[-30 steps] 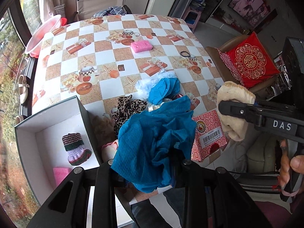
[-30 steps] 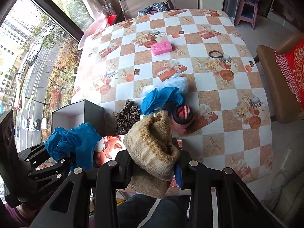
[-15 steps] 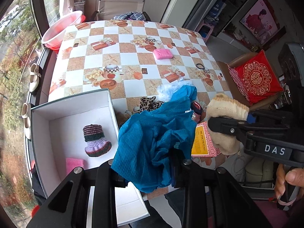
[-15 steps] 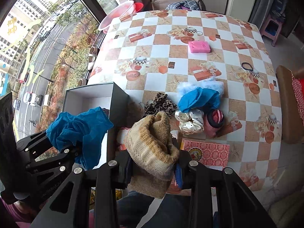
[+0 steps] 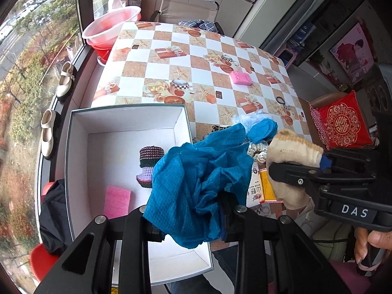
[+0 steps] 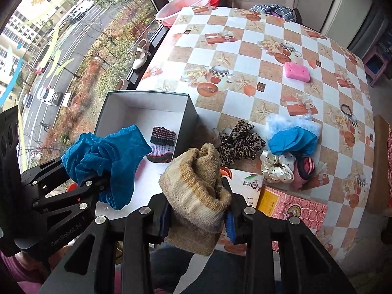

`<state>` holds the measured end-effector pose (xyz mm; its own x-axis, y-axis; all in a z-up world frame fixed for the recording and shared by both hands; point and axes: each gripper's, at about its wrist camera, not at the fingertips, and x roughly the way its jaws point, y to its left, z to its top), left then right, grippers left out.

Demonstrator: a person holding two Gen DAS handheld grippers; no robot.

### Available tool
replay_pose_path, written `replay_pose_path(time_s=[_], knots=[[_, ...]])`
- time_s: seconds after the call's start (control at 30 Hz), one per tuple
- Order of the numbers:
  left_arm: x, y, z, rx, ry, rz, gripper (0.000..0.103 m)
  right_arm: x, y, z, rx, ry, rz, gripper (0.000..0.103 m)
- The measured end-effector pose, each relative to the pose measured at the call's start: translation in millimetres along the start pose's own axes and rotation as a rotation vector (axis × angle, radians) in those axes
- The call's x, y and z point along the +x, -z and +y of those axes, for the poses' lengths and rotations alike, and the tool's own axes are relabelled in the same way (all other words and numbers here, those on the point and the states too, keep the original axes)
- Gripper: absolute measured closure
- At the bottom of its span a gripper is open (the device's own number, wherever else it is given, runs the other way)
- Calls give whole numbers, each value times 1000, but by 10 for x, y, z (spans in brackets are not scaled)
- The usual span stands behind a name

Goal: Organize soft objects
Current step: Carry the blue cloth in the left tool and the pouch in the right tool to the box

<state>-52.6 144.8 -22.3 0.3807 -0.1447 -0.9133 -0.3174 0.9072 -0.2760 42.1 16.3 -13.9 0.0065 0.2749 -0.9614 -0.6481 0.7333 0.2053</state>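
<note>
- Blue cloth [image 5: 196, 186], crumpled, is pinched in the left hand-held gripper [image 5: 188, 223]; in the left wrist view it hangs over the right-hand edge of the open white box [image 5: 80, 161], partly above the box floor.
- Right hand-held gripper [image 6: 198, 218] is clamped on a beige knitted piece [image 6: 196, 193], which bulges above the jaws and droops below them; it sits just right of the box, over the near edge of the tabletop [image 6: 245, 49].
- Inside the box lie a striped knitted sock [image 5: 149, 159] and a pink sponge [image 5: 117, 201], apart from each other.
- Loose soft things wait in a cluster on the tabletop beside the box: a leopard-print scrunchie [image 6: 240, 144], a blue fabric lump [image 6: 291, 139] on pale fluffy material, a white dotted satin scrunchie [image 6: 276, 166], and a pink-and-dark rolled item [image 6: 305, 169].
- Another pink sponge [image 6: 296, 72] lies well apart, farther up the tabletop, and a black hair tie [image 6: 346, 109] near the right edge.
- Red patterned packet [image 6: 299, 208] lies at the near edge.
</note>
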Motion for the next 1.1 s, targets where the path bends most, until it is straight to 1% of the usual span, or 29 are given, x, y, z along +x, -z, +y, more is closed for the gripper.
replay_pose_path(time_s=[0.47,0.73,1.1], knots=[[-33,175,399,-113,-24,-1,70,220,-81,408,-114,-18,62,66],[-93,266,582,-164,-43,-5,70,298,-117,620,-160,-42,75,67],[-47,507,854,-236,-81,42,70,571,-72,915,-222,-81,156,66]])
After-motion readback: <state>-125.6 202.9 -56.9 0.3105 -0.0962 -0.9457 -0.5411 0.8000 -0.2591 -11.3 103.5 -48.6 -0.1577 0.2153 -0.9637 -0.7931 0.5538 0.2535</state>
